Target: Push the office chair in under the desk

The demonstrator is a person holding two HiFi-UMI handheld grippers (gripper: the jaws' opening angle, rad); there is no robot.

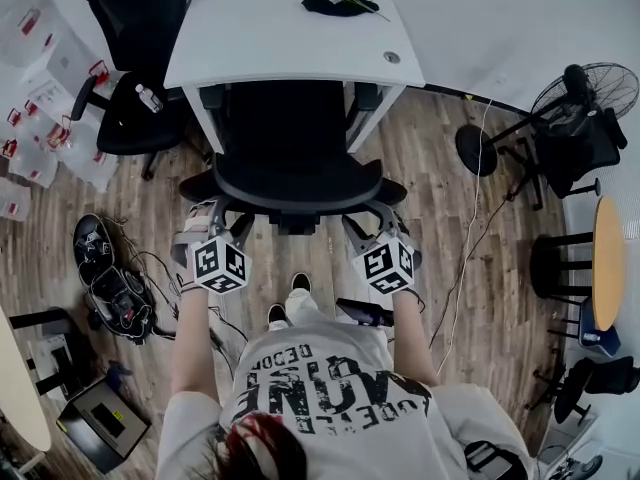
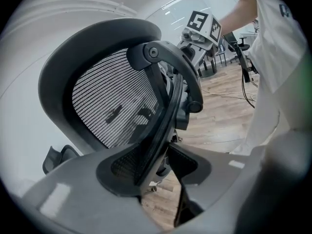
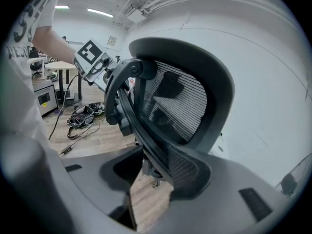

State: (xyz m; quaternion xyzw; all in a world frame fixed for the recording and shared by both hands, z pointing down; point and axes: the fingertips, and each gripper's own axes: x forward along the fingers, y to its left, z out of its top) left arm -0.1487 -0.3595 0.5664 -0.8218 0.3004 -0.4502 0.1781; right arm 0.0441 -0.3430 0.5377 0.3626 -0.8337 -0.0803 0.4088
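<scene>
Left gripper (image 1: 222, 223) is clamped on the near left edge of the office chair (image 1: 285, 158) backrest. The chair stands straight ahead of it, its seat partly beneath the desk (image 1: 290, 33). Right gripper (image 1: 368, 226) is clenched on the opposite edge. An uneven shove could likely swing the chair so an armrest (image 1: 209, 96) catches a desk leg, or the jaws could slide off the curved frame. The gripper cubes carry square patterns only, and the shirt (image 1: 320, 388) print, seen upside down, is not fully readable.
</scene>
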